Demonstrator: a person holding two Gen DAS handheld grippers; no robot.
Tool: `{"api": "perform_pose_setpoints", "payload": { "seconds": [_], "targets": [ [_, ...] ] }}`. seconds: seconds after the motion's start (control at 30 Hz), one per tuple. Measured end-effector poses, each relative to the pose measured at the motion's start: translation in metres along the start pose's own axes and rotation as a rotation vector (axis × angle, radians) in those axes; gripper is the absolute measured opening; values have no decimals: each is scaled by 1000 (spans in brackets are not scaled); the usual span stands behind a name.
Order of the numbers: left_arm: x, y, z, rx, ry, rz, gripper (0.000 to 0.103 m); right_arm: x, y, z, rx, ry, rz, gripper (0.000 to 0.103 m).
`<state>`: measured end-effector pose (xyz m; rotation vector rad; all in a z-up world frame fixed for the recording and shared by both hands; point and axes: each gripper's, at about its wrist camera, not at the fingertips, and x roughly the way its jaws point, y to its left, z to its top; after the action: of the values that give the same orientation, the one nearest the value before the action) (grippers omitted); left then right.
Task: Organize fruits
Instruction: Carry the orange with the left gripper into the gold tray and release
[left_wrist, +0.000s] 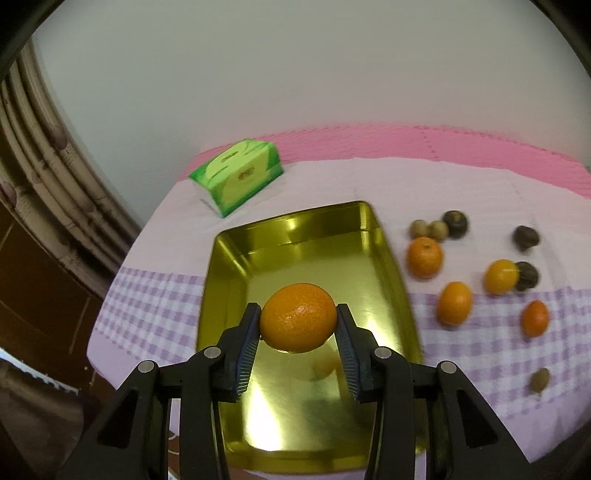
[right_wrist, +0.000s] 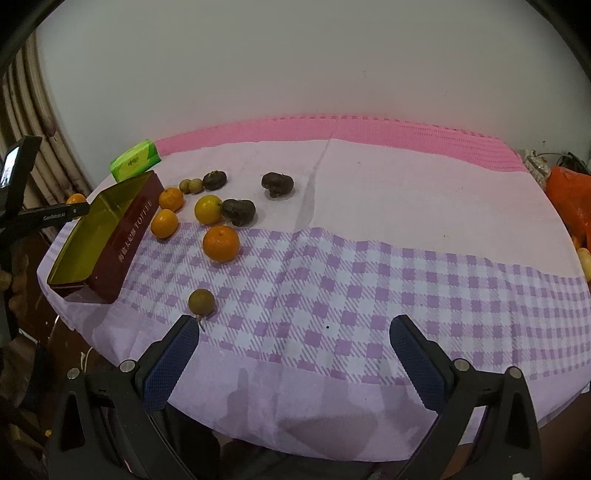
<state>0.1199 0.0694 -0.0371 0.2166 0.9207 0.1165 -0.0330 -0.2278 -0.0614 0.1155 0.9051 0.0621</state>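
The mandarin (left_wrist: 298, 317), at lower centre of the left wrist frame, is pinched between the left gripper (left_wrist: 299, 326) pads directly above the gold tin (left_wrist: 236, 258), whose long axis runs up the frame. The right gripper (right_wrist: 293, 336) hangs with fingers spread and nothing between them at lower centre of its frame, well apart from the tin at its left edge.

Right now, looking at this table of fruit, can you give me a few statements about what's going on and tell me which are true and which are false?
1. The left gripper holds an orange above the gold tin tray. True.
2. The right gripper is clamped on a dark fruit. False: its jaws stand open and hold nothing, above the checked tablecloth.
3. The tray already holds several fruits. False: its gold floor is bare apart from reflections.
4. A green tissue pack lies beyond the tray. True.
5. Several oranges lie loose on the cloth beside the tray, among them this loose orange. True.
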Motion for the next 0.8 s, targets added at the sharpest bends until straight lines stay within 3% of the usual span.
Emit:
{"api": "perform_pose_setpoints", "payload": {
  "seconds": [0.4,0.63,0.8],
  "targets": [
    [72,30,36,20,91,113,42,8,3,-3,-20,35,-5,103],
    [105,37,49,16,150,131,42,14,6,-5,-38,46,3,103],
    [112,35,51,27,137,154,42,16,14,-7,-73,43,52,103]
  ]
}}
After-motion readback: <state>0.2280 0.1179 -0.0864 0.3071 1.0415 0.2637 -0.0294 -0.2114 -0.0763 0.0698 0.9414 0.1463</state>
